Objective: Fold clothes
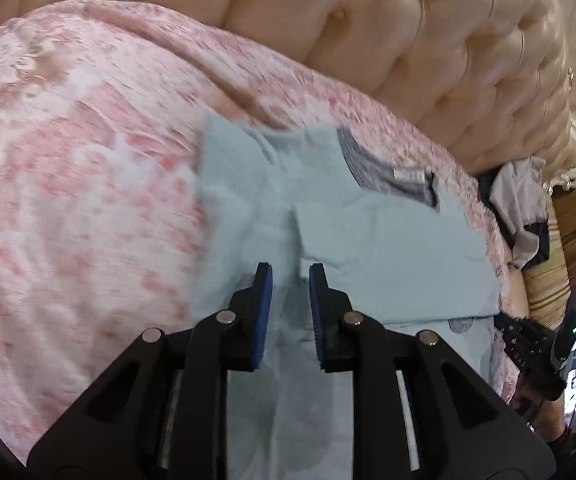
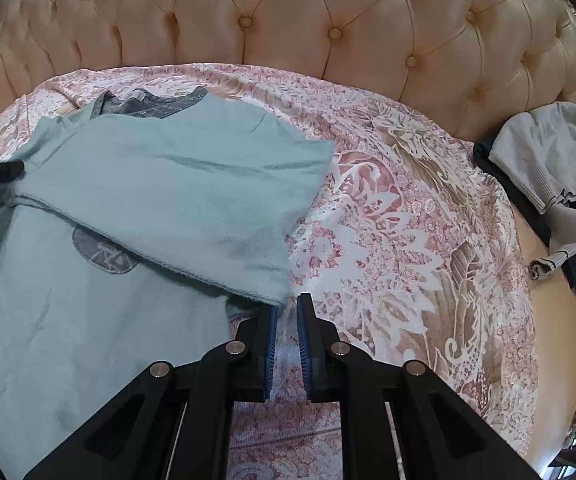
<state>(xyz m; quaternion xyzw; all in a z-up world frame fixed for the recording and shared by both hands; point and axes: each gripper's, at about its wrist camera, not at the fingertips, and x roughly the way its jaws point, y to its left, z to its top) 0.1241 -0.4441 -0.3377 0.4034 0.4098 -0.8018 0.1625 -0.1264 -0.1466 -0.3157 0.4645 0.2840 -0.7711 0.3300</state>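
Two grippers: both over one shirt (image 2: 99,320) on a pink bedspread (image 2: 408,240), headboard (image 2: 328,20) behind.
Left gripper (image 1: 290,280): jaws a narrow gap apart, nothing pinched; pale cloth shows between the pads, untouched as far as the blurred view lets me judge.
Right gripper (image 2: 286,312): jaws nearly together, no cloth between them; bedspread shows through the gap. Tips sit just beside the corner of the folded-over sleeve (image 2: 191,196).
Shirt, place: flat on the bedspread, collar toward the headboard, spread mostly to the left in the right wrist view.
Shirt, look: pale blue-green, fuzzy knit; grey collar (image 2: 155,106) with a label; grey oval patch (image 2: 105,258) on the front, half hidden by the sleeve. Both sleeves appear turned in across the body, edges meeting near the middle.
Risk 1: the sleeve corner could drag or flip back out if the right gripper brushes it on leaving, since it is so close.
Risk 2: fuzzy knit may cling to the pads and lift with them, spoiling the fold.
Risk 3: a grip on one layer only would skew the next fold.
Nearby: heap of other clothes (image 2: 548,168) at the bed's right edge, well apart.
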